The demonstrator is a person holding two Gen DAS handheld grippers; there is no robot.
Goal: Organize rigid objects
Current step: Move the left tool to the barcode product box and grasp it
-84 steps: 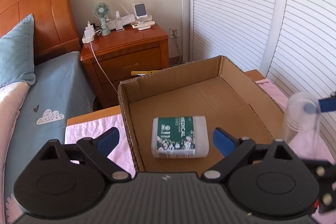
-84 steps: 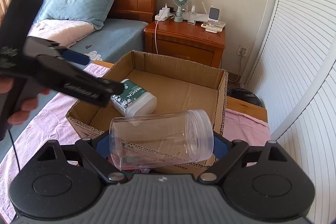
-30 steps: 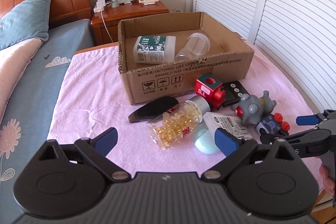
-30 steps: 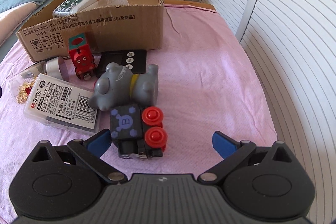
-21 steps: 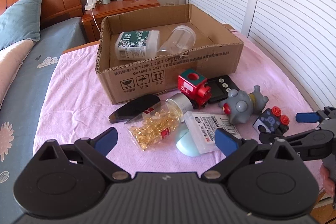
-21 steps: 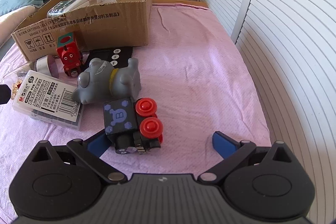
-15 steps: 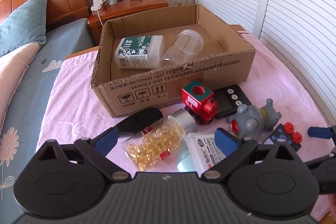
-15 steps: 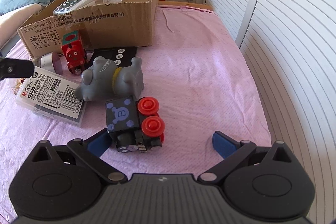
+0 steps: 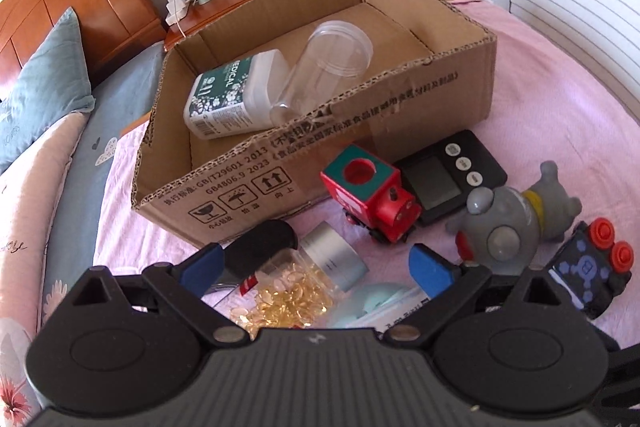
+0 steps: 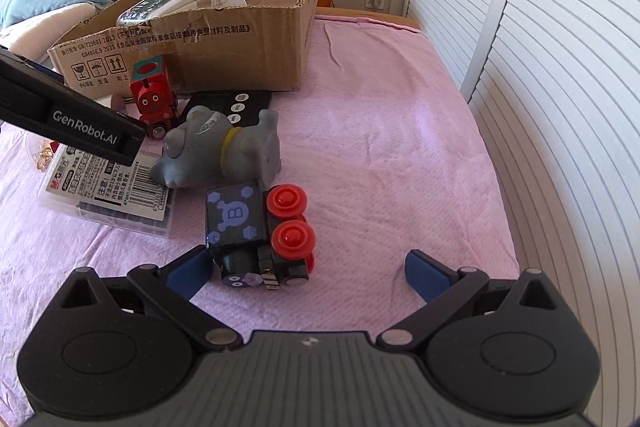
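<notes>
You had both claws spread wide and empty. Your right gripper (image 10: 306,267) sat low over the pink cloth (image 10: 400,147) with the black toy train block with blue spots and red wheels (image 10: 256,227) lying just inside its left finger (image 10: 188,273), off centre in the gap. To take it well, you needed to slide right-hand claw leftward until the block sat midway between the pads, then close across its flat black sides, not on the round red wheels, which would likely roll out of the pinch.

Your left gripper (image 9: 316,267) hung over the clear bottle of yellow capsules with a silver cap (image 9: 304,287), which lay on its side in the near clutter, beside a pale blue rounded object (image 9: 372,303) partly hidden under the claw. A grip across the bottle's body rather than the cap looked the safer choice.

The brown cardboard box (image 9: 360,131) stood at the far side, already holding a white bottle with a green label (image 9: 232,95) and an empty clear plastic jar (image 9: 324,63) at its left; the right part seemed free for the next drop. The grey rubber dog toy (image 10: 224,151) lay touching the black train, so a straight lift mattered.
</notes>
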